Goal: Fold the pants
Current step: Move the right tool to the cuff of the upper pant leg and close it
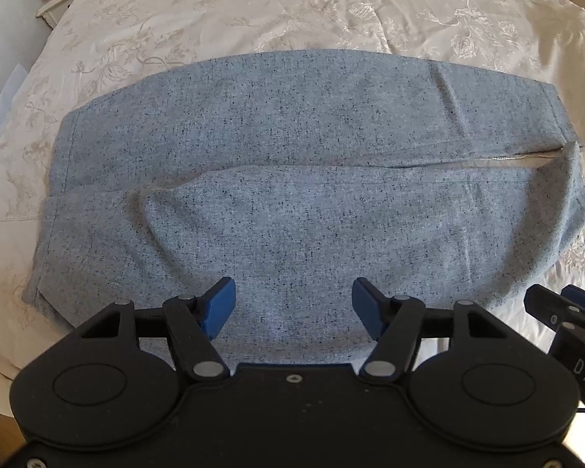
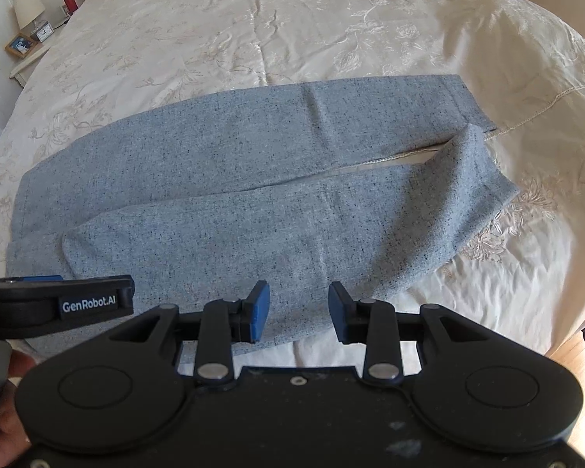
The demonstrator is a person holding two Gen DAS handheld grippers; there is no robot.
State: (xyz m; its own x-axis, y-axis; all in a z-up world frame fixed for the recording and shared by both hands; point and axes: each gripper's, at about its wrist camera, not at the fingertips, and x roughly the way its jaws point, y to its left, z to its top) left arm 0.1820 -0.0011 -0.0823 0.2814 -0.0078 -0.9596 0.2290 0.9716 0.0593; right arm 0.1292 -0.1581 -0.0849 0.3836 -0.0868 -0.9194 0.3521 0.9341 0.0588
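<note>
Grey speckled pants (image 1: 292, 179) lie flat across the bed, waistband to the left, both legs side by side running right. A narrow gap between the legs shows near the cuffs (image 2: 409, 156). My left gripper (image 1: 293, 304) hangs open above the near leg by its front edge, nothing between its blue pads. My right gripper (image 2: 298, 308) is open too, over the near leg's front edge further toward the cuffs (image 2: 483, 179), with no cloth between its pads. In the right wrist view the left gripper's black body (image 2: 58, 304) shows at the left, a hand (image 2: 7, 390) beneath it.
A cream embroidered bedspread (image 1: 253, 7) covers the bed on all sides of the pants. A nightstand at the far left carries a lamp (image 2: 28, 7), a small clock (image 2: 45, 33) and a framed picture (image 2: 19, 45). Wooden floor (image 2: 581, 345) shows beyond the bed's right edge.
</note>
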